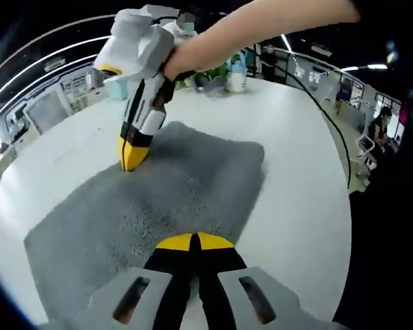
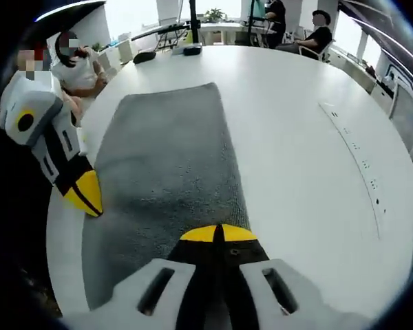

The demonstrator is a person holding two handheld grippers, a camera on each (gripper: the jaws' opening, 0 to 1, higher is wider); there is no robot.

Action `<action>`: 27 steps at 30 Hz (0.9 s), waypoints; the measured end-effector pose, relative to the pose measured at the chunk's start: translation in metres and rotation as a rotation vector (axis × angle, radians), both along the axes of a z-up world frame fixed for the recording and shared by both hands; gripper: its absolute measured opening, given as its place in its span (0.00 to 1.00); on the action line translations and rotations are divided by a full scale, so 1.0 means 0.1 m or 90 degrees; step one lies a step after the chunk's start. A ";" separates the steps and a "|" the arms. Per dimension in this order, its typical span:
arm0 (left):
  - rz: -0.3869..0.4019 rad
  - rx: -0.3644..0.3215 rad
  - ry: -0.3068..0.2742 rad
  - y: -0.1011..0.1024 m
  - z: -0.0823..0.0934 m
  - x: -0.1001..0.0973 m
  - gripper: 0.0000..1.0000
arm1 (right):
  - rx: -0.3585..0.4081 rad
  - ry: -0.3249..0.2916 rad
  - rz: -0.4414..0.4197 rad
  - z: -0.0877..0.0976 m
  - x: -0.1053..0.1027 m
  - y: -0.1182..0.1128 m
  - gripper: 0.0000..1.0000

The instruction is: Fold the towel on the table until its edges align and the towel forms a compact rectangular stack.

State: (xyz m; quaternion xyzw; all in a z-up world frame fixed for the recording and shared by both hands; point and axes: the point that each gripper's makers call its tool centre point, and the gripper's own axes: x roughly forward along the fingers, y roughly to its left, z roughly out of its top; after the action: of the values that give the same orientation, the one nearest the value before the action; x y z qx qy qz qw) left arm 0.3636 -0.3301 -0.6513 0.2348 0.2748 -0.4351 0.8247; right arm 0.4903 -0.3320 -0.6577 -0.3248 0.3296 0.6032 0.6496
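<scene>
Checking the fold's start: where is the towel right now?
The grey towel lies flat on the white table, stretching ahead of the right gripper, with the left gripper at its left edge in the right gripper view.

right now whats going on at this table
A person is working a grey towel on a white round table with two handheld grippers. The left gripper and the right gripper both have their jaws closed, tips at the towel. It lies as a long flat rectangle, not yet a compact stack.

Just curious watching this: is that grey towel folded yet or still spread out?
Cannot tell: the grey towel lies flat on the white table, no fold line showing.
</scene>
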 end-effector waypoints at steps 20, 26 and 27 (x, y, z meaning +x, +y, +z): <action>-0.134 0.185 -0.051 -0.04 -0.04 0.00 0.01 | -0.210 -0.087 0.070 -0.06 0.02 0.04 0.00; -0.164 0.214 -0.043 -0.05 -0.04 0.00 0.01 | -0.230 -0.067 0.040 -0.07 0.02 0.03 0.00; -0.167 0.217 -0.040 -0.05 -0.05 0.00 0.01 | -0.241 -0.070 0.041 -0.07 0.01 0.03 0.00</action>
State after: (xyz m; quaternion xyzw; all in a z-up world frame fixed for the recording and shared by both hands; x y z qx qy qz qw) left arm 0.3635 -0.3349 -0.6559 0.4178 0.2856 -0.4783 0.7177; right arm 0.4913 -0.3292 -0.6646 -0.4840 0.3908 0.5323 0.5742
